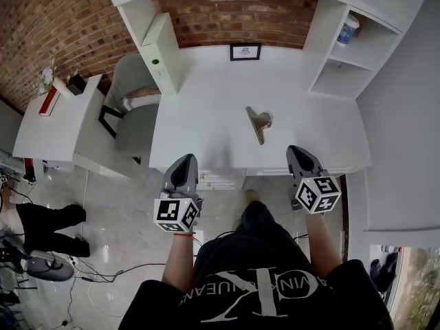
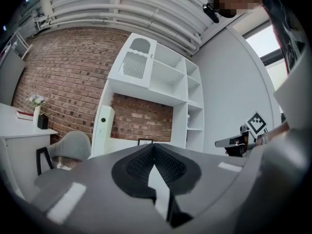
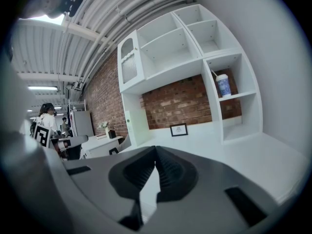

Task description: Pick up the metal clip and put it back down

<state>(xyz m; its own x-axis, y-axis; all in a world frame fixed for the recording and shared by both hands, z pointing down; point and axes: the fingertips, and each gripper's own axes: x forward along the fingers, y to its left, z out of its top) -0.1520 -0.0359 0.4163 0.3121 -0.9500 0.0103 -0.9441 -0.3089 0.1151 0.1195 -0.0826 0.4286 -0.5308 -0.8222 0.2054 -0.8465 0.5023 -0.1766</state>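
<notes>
Both my left tool (image 1: pixel 184 161) and right tool (image 1: pixel 299 152) sit pressed together, empty, so I may shove the metal clip (image 1: pixel 259 123) instead of gripping it.

shiny metal clip (image 1: pixel 259 123), matt white desk (image 1: pixel 206 115)

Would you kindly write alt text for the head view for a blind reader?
A metal clip lies on a white desk, ahead of the left gripper and right gripper, which are held at the desk's near edge, both shut and empty.
</notes>
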